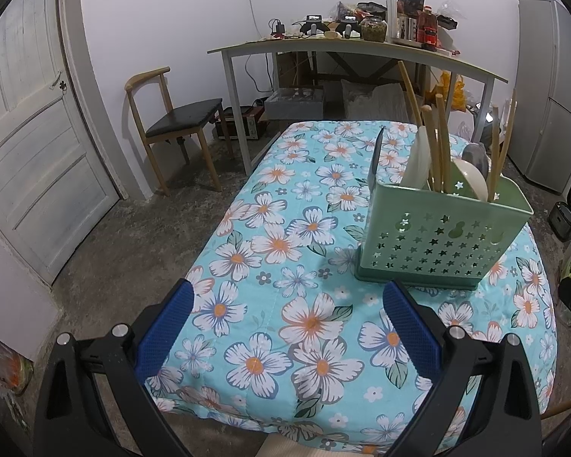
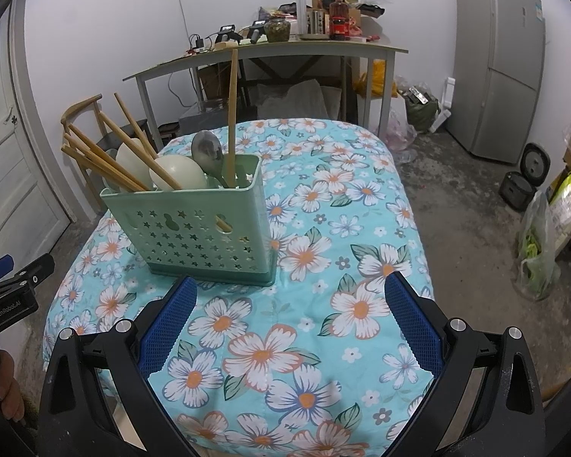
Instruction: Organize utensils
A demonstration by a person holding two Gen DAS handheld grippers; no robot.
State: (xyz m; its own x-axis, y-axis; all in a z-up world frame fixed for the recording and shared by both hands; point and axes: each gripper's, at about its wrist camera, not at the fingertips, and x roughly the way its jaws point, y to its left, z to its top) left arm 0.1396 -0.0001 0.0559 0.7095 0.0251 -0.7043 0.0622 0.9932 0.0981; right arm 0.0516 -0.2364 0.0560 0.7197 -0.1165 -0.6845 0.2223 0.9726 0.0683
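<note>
Both tools hover level above the near edge of the floral-covered desk (image 2: pixel 323 198), pointing forward. The left tool (image 1: pixel 288 299) and right tool (image 2: pixel 291 291) are spread wide, holding nothing. The green utensil holder (image 2: pixel 205 224) stands upright mid-desk, containing chopsticks (image 2: pixel 133 152), spoons (image 2: pixel 207 150) and a knife (image 1: pixel 375 160).

green utensil caddy (image 2: pixel 205 228) stands on floral-clothed table (image 2: pixel 323 266).
</note>
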